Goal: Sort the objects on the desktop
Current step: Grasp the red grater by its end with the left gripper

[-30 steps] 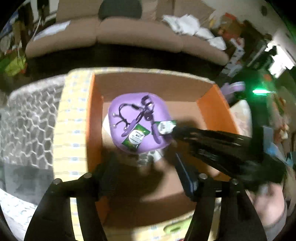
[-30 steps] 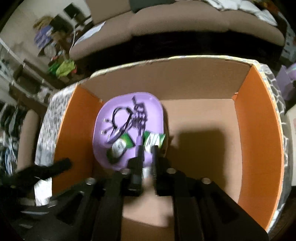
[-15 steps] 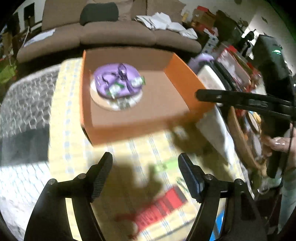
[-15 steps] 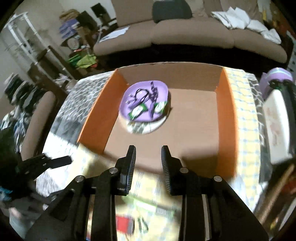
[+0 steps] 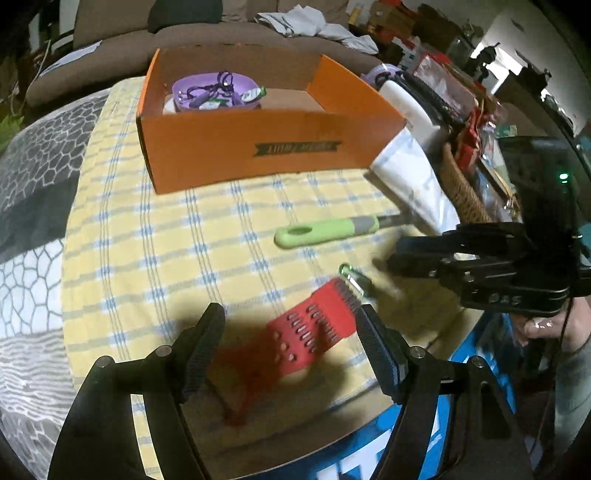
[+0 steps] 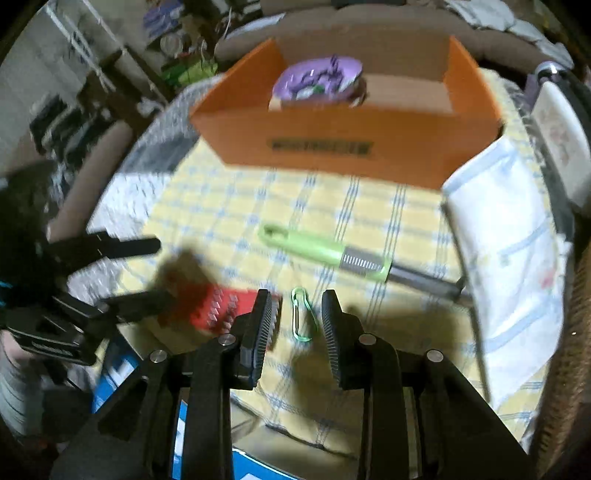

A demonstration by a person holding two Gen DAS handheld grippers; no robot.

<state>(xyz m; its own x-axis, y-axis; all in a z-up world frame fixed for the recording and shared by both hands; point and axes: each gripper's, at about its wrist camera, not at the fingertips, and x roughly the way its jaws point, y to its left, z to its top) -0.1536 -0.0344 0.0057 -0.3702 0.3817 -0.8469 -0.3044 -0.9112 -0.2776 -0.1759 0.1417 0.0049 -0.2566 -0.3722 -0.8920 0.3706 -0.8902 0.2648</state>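
An orange cardboard box (image 5: 258, 144) (image 6: 351, 136) stands at the far side of the yellow checked cloth, holding a purple dish (image 5: 214, 88) (image 6: 317, 77) with cords and small green packets. On the cloth lie a red grater (image 5: 314, 328) (image 6: 218, 302), a green carabiner (image 5: 352, 278) (image 6: 301, 314) and a green-handled tool (image 5: 325, 229) (image 6: 325, 251). My left gripper (image 5: 291, 332) is open and empty, just above the red grater. My right gripper (image 6: 295, 317) is open and empty, its fingers either side of the carabiner; it also shows in the left wrist view (image 5: 413, 254).
A white patterned cloth or bag (image 5: 413, 177) (image 6: 509, 258) lies at the right over the tool's metal end. A wicker basket (image 5: 461, 184) and clutter stand further right. A brown sofa (image 5: 221, 33) is behind the table. The table's near edge (image 5: 295, 435) is close.
Both grippers have pulled back from inside the box and come down to the near side of the cloth. The right gripper, earlier shut on a green packet over the dish, is now open and empty.
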